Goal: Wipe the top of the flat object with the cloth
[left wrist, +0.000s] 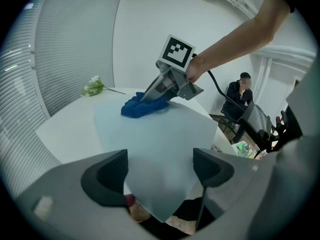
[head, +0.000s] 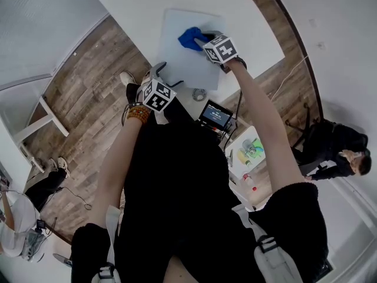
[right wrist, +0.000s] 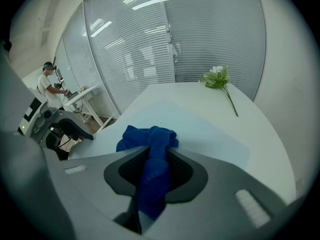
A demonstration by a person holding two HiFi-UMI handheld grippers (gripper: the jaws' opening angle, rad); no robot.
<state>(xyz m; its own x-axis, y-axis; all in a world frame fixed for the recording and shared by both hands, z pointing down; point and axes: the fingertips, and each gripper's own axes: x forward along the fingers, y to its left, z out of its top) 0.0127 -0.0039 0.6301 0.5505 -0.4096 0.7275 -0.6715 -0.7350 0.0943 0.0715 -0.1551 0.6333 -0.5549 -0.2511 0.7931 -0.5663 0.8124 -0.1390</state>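
The right gripper (head: 204, 39) pinches a bunched blue cloth (right wrist: 150, 140) on the pale flat board's (left wrist: 150, 134) far side, while the left gripper's (left wrist: 160, 171) 2 jaws gape, unclamped, around its near corner.

Office/lab rm: blinds (right wrist: 215, 34), white table (head: 247, 16), wood floor (head: 88, 69).
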